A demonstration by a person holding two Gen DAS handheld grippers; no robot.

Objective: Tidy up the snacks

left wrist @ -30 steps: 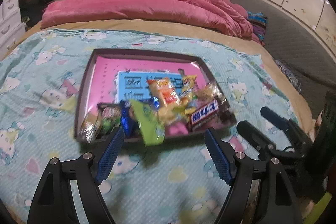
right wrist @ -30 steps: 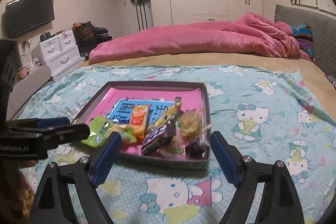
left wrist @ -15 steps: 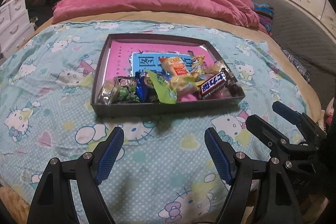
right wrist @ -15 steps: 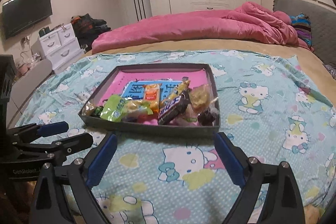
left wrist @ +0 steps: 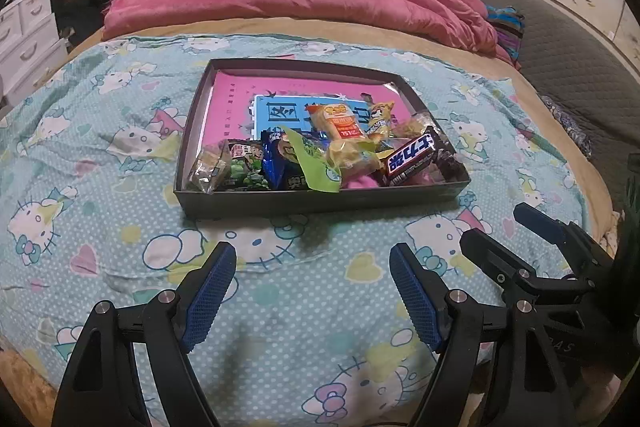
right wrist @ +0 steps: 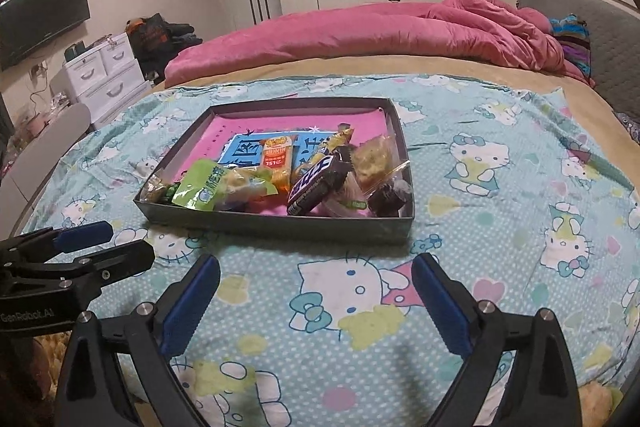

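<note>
1. Change since the earlier frames: both grippers have drawn back from the tray [left wrist: 320, 201]. A second ago their tips stood level with its near wall; now a broad strip of the cartoon-cat bedspread [left wrist: 120, 187] lies between them and it. The snacks sit as they did.
2. Left gripper [left wrist: 312, 287]: jaws wide open, nothing held, hovering over the bedspread on the near side of the tray.
3. Right gripper [right wrist: 316, 287]: jaws wide open, nothing held, beside the left gripper and likewise short of the tray.
4. Tray: dark shallow box on the bed, pink liner, low walls on all four sides. Its far half is mostly bare liner.
5. Snacks are heaped against the near wall: a dark chocolate bar [left wrist: 412, 159] tilted at the right, a lime-green packet [right wrist: 204, 187] at centre-left, an orange packet [left wrist: 340, 123] behind them, a dark blue packet [left wrist: 276, 159] and a clear wrapper [left wrist: 206, 167] in the near-left corner.
6. Open room: bedspread lies open on all sides of the tray; a pink duvet [right wrist: 380, 31] is bunched well beyond it.
</note>
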